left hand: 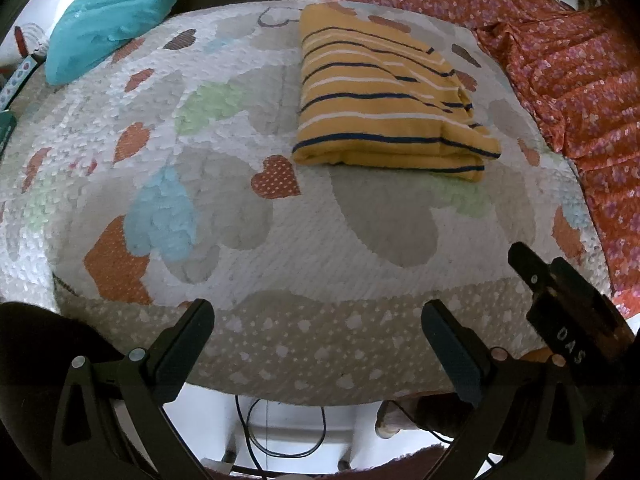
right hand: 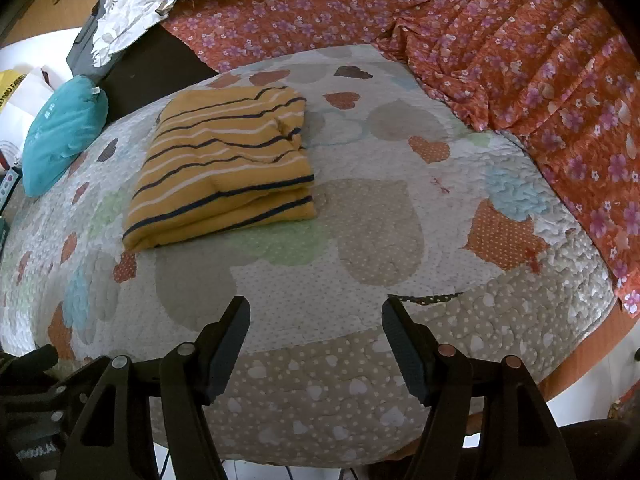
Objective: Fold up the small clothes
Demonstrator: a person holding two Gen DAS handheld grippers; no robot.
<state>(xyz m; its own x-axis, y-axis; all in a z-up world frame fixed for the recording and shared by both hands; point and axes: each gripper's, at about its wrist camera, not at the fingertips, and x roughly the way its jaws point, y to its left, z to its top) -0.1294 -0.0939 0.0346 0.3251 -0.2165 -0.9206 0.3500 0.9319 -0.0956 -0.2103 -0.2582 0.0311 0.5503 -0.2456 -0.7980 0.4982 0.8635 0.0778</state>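
the black two-finger left gripper (left hand: 318, 326) and right gripper (right hand: 316, 320) both hover with fingers spread apart, holding nothing, above the near edge of a pale heart-patterned quilt (right hand: 360, 240). a folded mustard-yellow striped garment (right hand: 224, 168) lies farther back on it, beside orange floral fabric (right hand: 520, 60).

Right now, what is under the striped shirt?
The folded striped shirt lies on the heart quilt, which shows all around it. The quilt patch beneath is covered, so anything there cannot be seen. Both grippers, left and right, are open and apart from it.
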